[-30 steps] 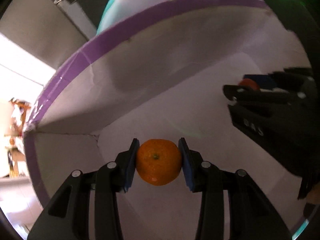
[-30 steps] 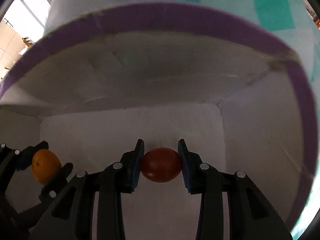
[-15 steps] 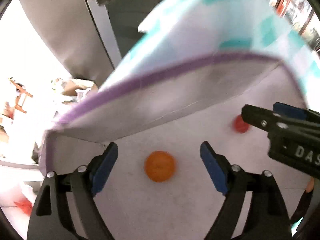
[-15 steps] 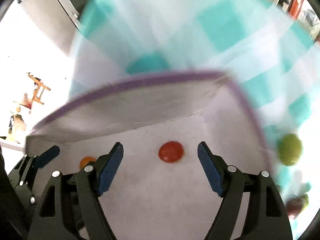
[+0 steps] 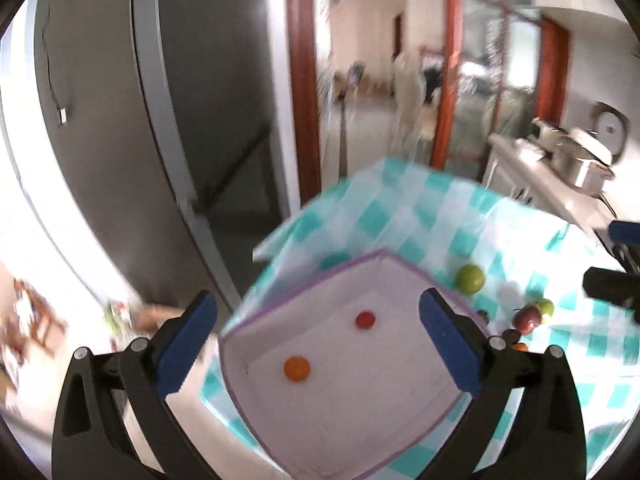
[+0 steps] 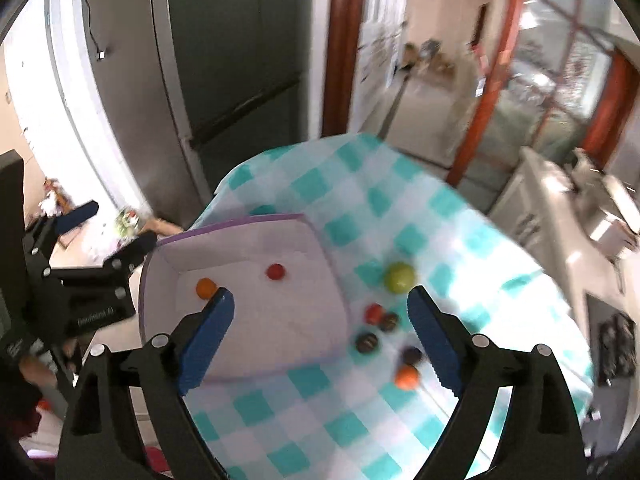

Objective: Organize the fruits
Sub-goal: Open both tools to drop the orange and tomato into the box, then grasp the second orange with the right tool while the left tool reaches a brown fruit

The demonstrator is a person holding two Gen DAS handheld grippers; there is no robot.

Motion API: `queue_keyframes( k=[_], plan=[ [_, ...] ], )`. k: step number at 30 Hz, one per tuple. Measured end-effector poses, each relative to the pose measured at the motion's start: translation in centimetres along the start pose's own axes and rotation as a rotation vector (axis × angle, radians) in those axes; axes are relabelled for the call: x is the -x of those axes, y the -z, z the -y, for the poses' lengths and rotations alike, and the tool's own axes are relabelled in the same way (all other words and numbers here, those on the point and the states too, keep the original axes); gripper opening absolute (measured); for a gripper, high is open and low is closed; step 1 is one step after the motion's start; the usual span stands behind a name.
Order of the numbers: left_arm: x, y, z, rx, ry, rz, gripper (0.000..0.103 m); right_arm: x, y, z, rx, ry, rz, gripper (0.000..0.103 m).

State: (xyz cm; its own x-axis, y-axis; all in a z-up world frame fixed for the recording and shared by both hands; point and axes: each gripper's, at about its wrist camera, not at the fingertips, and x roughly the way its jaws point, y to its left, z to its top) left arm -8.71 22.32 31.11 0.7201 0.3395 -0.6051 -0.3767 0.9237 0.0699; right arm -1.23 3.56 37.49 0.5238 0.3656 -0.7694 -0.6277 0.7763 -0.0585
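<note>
A white box with a purple rim (image 5: 404, 272) (image 6: 328, 256) sits on a teal-checked tablecloth (image 6: 400, 200). Inside it lie an orange mandarin (image 5: 297, 369) (image 6: 206, 287) and a small red fruit (image 5: 365, 319) (image 6: 275, 271). My left gripper (image 5: 316, 344) is open and empty, high above the box; it also shows in the right wrist view (image 6: 116, 232). My right gripper (image 6: 320, 336) is open and empty, high above the box's right edge. Loose fruit lies on the cloth right of the box: a green one (image 6: 399, 278) (image 5: 470, 279), a red one (image 6: 374, 313), an orange one (image 6: 407, 376) and dark ones (image 6: 367, 342).
A grey fridge (image 6: 224, 60) stands behind the table's far-left corner. A counter with pots (image 5: 576, 160) runs along the right. Red-framed glass doors (image 6: 520, 60) are at the back. The table's left edge drops to the floor beside the box.
Both grippers opened, releasing the mandarin and the red fruit into the box, then rose high above it. The whole table and room have come into view.
</note>
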Motion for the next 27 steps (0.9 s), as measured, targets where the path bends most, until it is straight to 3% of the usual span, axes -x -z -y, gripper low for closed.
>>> queue_keyframes(
  k=[4, 8, 11, 17, 27],
  plan=[
    [5.5, 1.1, 2.3, -0.098, 0.088, 0.099, 0.101, 7.2, 3.7, 0.9, -0.029, 0.06, 0.076, 0.087],
    [10.8, 3.2, 5.0, -0.193, 0.239, 0.114, 0.101, 13.3, 9.0, 1.4, -0.073, 0.114, 0.142, 0.087],
    [12.2, 5.6, 6.5, -0.271, 0.312, 0.109, 0.101, 15.3, 12.5, 1.7, -0.13, 0.15, 0.158, 0.087],
    [11.8, 9.8, 8.2, -0.328, 0.46, -0.001, 0.101, 14.9, 17.9, 1.9, -0.222, 0.182, 0.123, 0.087],
    [7.2, 12.2, 10.0, -0.302, 0.469, -0.14, 0.101, 9.9, 20.3, 3.8, -0.299, 0.183, 0.083, 0.087]
  ],
)
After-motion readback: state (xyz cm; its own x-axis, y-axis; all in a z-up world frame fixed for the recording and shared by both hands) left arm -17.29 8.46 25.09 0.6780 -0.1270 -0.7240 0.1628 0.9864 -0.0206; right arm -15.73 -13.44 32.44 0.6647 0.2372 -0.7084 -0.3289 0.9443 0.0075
